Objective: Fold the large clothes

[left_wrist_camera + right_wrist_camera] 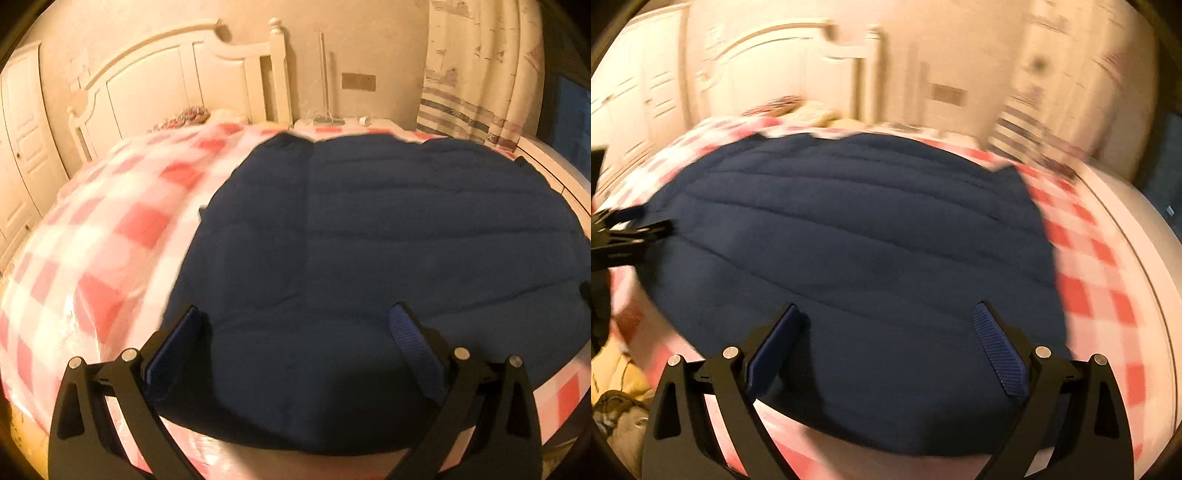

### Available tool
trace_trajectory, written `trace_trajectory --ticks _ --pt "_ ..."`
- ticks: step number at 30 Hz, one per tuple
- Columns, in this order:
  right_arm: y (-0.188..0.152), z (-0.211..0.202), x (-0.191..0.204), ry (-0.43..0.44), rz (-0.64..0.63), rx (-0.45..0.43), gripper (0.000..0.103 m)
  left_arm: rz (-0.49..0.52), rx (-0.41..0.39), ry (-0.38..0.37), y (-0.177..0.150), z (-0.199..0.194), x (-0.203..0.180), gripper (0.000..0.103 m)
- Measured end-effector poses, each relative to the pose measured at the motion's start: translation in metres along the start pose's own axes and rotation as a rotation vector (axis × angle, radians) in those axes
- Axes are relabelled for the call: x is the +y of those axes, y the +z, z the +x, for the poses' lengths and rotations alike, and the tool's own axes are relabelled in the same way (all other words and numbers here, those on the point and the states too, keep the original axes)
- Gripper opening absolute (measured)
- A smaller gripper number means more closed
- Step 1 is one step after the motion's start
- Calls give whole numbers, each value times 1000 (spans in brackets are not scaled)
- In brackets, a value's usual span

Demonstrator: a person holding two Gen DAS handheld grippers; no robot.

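Your left tongs (295, 321) stand spread wide, both blue-padded fingers (413, 343) apart and holding nothing, poised over the near edge of the navy quilted garment (369, 229). Your right tongs (886, 321) are spread just as wide over the same near edge, also empty.

The garment lies flat on the bed, spread across the red-and-white checked cover (110, 229), its stitched channels running crosswise. In the left wrist view a lengthwise seam or fold line runs down its left part. The checked cover shows bare to the left of the garment in that view and to the right of it in the right wrist view.

At the left edge of the right wrist view your other tool shows as a dark shape at the garment's side; the picture is blurred there, so whether it touches the cloth you cannot tell.

Beyond the garment stand the white headboard (177, 85) and a patterned pillow (184, 116) at the head of the bed. A striped curtain (476, 74) hangs at the right.
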State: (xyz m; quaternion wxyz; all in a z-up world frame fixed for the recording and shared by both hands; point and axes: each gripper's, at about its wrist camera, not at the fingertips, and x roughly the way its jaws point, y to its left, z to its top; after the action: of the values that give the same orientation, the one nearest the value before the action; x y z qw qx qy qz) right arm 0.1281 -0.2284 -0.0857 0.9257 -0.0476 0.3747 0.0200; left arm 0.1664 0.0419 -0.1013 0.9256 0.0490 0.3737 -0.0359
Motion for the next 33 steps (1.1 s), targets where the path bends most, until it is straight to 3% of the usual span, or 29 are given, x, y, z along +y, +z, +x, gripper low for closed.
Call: trace_trajectory --ticks 4,11,14,20,23,25,29,33 --pt "-24 6 -32 71 78 -8 92 10 -9 11 -5 3 -1 101" --pt "-22 7 -29 48 77 10 92 18 -12 5 -6 5 1 101" --pt "-23 -12 -26 -5 85 -20 92 20 -13 8 -7 5 1 101" --pt "-41 -5 -33 38 82 -23 92 17 -17 3 -8 4 2 101" --pt "-27 -9 -26 -28 77 22 92 16 -18 3 -8 5 2 101" --pt "-14 -17 -14 -62 47 -9 92 18 -17 4 -8 5 2 101" --pt "25 -18 9 -21 -15 -60 92 -10 2 25 1 -3 1 99" --pt "70 -1 16 -5 -26 -83 92 20 -144 -7 41 -39 -15 99"
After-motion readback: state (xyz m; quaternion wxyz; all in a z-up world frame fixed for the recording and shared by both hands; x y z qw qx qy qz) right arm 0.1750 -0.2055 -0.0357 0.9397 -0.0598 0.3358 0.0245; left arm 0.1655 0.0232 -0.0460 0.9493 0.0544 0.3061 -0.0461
